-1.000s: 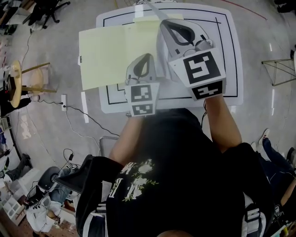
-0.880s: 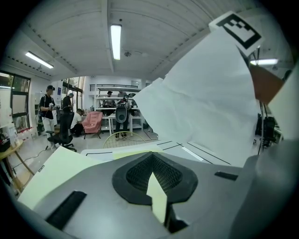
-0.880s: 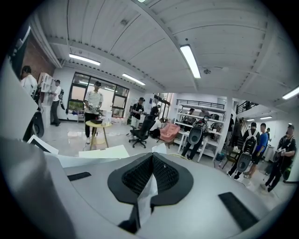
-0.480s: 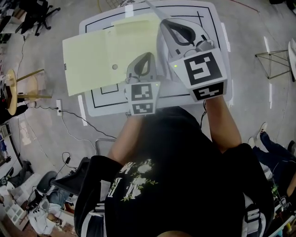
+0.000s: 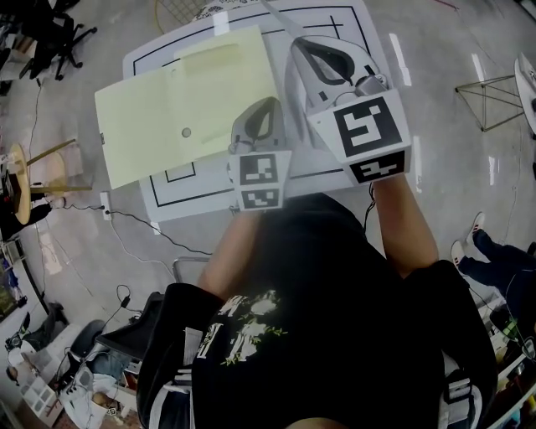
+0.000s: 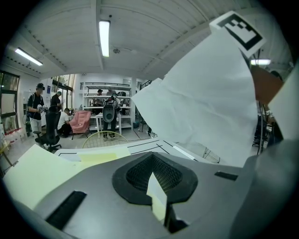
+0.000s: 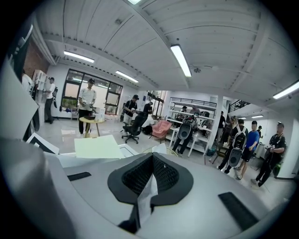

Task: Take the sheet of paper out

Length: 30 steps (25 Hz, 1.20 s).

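Note:
A pale yellow folder [image 5: 184, 105] lies open over the left of the white table [image 5: 368, 33], its left part hanging past the edge. My left gripper [image 5: 266, 102] is shut on the folder's right edge; a yellow strip [image 6: 157, 198] shows between its jaws. The right gripper [image 5: 308, 42] is held higher and to the right, shut on a white sheet of paper [image 7: 146, 193]. That sheet [image 6: 210, 102] rises large and curved at the right of the left gripper view. From the head view the sheet [image 5: 280, 21] shows only edge-on.
A black rectangle is drawn on the table top. A round wooden stool [image 5: 21, 167], a power strip [image 5: 105, 201] and cables lie on the floor at left. A metal stand [image 5: 494, 105] is at right. Several people [image 7: 247, 144], chairs and shelves fill the room behind.
The table and the yellow folder have shifted left and down in the head view. The folder now reaches farther past the table's left edge. Both grippers keep their hold.

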Motion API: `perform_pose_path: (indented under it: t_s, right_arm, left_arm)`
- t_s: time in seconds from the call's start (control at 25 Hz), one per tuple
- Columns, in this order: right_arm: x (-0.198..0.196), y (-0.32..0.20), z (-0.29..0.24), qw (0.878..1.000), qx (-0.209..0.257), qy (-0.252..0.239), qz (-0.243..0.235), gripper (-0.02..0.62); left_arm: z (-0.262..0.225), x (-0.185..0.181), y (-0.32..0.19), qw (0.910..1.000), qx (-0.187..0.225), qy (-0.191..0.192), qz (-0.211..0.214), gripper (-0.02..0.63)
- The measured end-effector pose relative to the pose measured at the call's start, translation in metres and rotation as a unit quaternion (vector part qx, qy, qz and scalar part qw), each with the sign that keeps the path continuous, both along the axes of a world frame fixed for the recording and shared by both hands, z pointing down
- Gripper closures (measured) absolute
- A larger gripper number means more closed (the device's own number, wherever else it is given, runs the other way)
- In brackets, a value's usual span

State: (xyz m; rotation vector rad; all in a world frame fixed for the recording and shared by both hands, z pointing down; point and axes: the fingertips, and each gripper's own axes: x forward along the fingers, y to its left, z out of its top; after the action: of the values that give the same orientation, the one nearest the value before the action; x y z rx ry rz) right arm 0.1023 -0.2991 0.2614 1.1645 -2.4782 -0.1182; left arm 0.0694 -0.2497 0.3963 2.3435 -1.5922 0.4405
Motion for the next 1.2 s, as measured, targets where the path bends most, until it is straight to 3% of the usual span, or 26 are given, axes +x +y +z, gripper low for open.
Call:
perform_pose_path:
  t_s: [0.36,0.6,0.76,1.2]
  right_arm:
    - [0.032,-0.01,0.034,1.0,-0.023,0.0,0.015,0.594]
    - [0.048,-0.015,0.087,0.998,-0.049,0.013,0.02,0.594]
    - [0.049,-0.013,0.115,0.998,-0.054,0.041,0.016,0.594]
    - [0.047,-0.013,0.167,0.995,-0.081,0.057,-0.003,0.594]
  left_arm:
    - [0.012,0.023,-0.012,0.9998,-0.01,-0.008,0.013,0.612]
    - [0.024,0.032,-0.018,0.9996,-0.022,-0.009,0.014,0.612]
    - [0.032,0.027,-0.018,0.9994,-0.03,-0.012,0.01,0.611]
    - [0.046,0.02,-0.022,0.9989,-0.045,-0.013,-0.003,0.612]
